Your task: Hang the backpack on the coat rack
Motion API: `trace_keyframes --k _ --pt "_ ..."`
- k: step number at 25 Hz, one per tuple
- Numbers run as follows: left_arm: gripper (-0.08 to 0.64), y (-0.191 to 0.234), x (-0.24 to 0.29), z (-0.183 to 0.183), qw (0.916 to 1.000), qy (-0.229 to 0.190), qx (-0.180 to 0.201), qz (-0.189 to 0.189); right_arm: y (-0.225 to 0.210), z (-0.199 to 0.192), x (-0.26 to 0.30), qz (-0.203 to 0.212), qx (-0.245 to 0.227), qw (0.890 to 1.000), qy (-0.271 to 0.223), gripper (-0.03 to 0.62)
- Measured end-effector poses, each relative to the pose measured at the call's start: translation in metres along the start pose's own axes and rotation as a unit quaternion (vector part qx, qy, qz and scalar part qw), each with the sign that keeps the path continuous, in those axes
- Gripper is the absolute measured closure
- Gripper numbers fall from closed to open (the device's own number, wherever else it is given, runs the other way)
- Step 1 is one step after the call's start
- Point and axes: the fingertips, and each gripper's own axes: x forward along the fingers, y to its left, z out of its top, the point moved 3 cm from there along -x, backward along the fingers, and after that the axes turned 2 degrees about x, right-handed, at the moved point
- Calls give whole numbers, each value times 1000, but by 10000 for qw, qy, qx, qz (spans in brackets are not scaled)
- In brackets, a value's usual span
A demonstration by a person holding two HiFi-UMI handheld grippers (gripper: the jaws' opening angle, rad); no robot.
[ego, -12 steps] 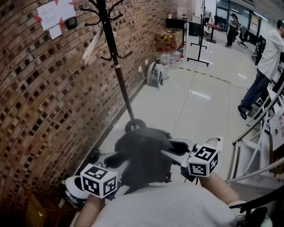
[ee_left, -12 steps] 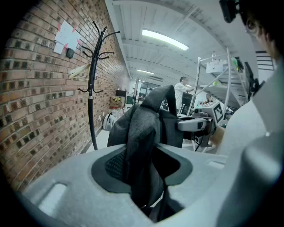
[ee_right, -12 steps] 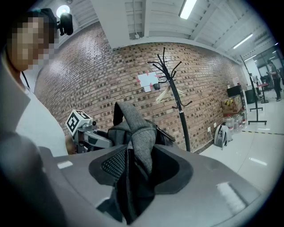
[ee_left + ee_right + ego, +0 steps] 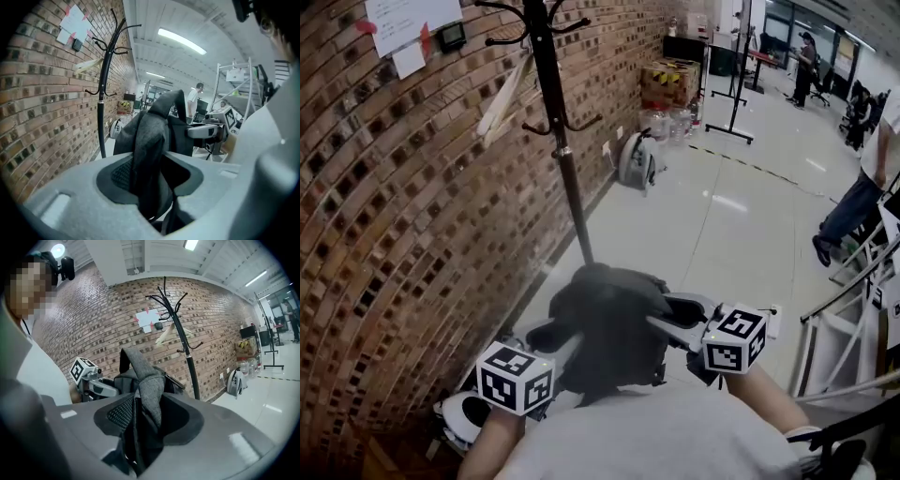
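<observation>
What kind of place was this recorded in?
Probably an open-plan office or lab workspace: a red brick wall with a black metal coat rack beside it, a glossy pale tiled floor, and stacked cardboard boxes at the far end.

Dark backpack (image 4: 609, 328) near upright coat rack (image 4: 571, 187)

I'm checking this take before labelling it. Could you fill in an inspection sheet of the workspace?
Surface: glossy pale floor tiles.
Job's things: dark backpack held up, not yet hung; coat rack upright beside the brick wall, ahead.
Clutter: grey bag and cartons farther along the wall.
Grippers: left gripper and right gripper each shut on backpack fabric.
Cables: nothing seen.
Surroundings: papers pinned on the wall; person standing at right.
</observation>
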Motion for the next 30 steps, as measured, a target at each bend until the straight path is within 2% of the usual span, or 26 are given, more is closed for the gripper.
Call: trace_keyframes --k 5,10,18,30 --pt "403 83 29 46 9997 82 135 -167 -42 44 69 -171 125 9997 -91 416" --pt "403 143 50 77 9991 124 362 -206 -74 72 120 -153 190 9994 -247 416" --pt "403 203 76 102 9988 186 395 -208 -112 95 173 -177 345 9989 -269 416" --pt "403 273 128 126 9984 402 202 -336 -176 117 235 -154 698 9974 -74 416"
